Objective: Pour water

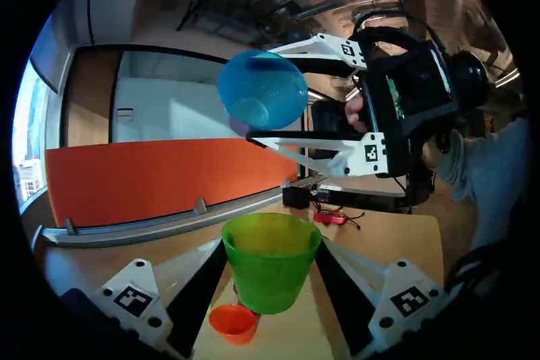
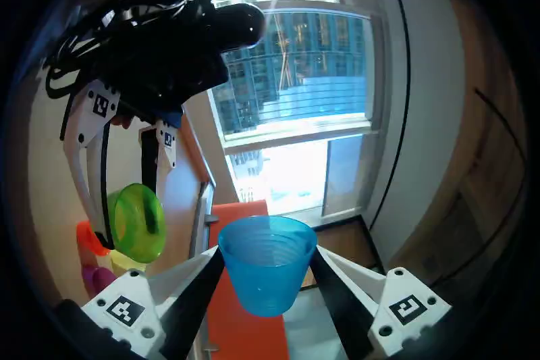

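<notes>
Blue cup [image 2: 267,272] pinched mid-wall by right gripper [image 2: 267,255], tipped, higher than green cup [image 1: 271,272], itself clamped by left gripper [image 1: 270,252] over table [image 1: 398,232]. Thin plastic judged light, slick, flexible; hold best taken mid-wall, squeeze gentle.

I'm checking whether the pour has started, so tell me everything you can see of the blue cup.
The blue cup looks like translucent plastic, tapers toward its base and has faint rings round its wall. The right gripper holds it, one finger pressed on each side below the rim. In the left gripper view it is tipped on its side, mouth toward that camera, above and apart from the green cup. No stream of water is visible; whether the cup holds any, I cannot tell.
</notes>
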